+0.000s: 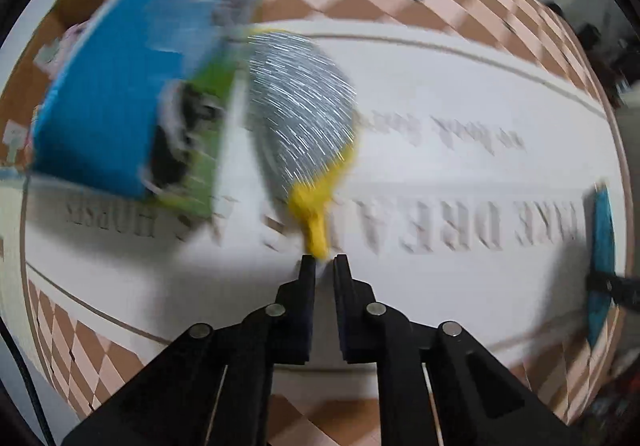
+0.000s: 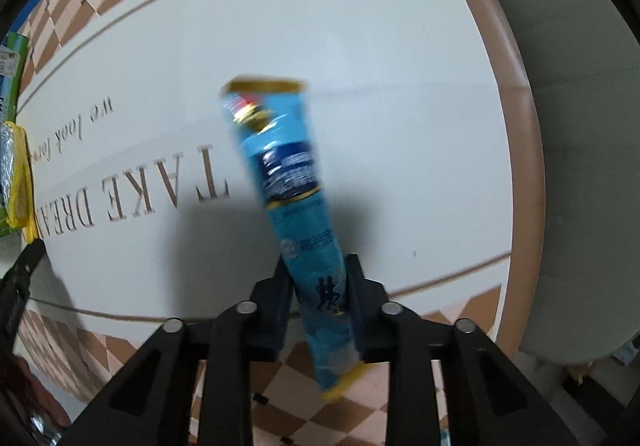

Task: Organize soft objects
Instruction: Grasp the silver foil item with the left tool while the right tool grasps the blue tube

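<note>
Carry step judged underway. Blue sachet (image 2: 304,230) clamped by right gripper (image 2: 320,286); yellow-edged silver pouch (image 1: 300,114) pinched by left gripper (image 1: 323,260) at its 6 o'clock corner. Next: placement beside blue-green box (image 1: 120,98), 10 o'clock.

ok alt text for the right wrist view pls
The right gripper grips a long blue sachet between its jaws, above a white table mat printed with lettering. A silver-and-yellow packet shows at the left edge.

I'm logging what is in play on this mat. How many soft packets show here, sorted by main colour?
Blue: 2, the blue sachet clamped in the right gripper and the blue-and-green pack on the mat.
Silver with yellow edge: 1, the silver pouch, its tip at the left gripper.
Total: 3
</note>
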